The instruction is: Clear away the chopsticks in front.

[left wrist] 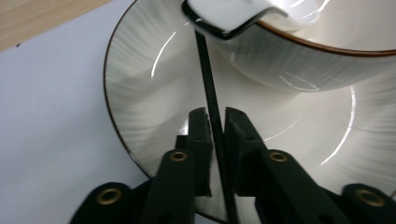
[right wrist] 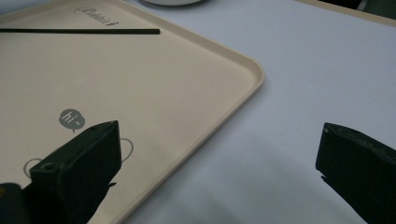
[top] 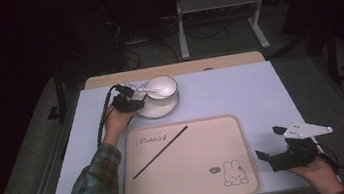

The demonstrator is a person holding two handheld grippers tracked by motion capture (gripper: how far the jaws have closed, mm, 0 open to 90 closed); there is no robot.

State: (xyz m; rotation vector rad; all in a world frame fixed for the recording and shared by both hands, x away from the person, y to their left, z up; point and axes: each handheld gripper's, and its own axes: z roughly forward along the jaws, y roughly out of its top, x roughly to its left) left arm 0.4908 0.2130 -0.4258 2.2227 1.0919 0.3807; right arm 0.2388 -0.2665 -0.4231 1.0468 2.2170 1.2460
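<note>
On tray (top: 250,167): one chopstick (top: 160,152); another (left wrist: 208,88) in left gripper (left wrist: 215,116).

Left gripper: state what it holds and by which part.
The left gripper is shut on a thin black chopstick partway along its shaft; the far end leans on the bowl, under the white spoon.

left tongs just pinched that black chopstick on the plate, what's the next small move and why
Probably lift the thin black chopstick straight up: the left tongs are shut on it above the white ribbed plate, and its far end sits under the white spoon's handle.
</note>
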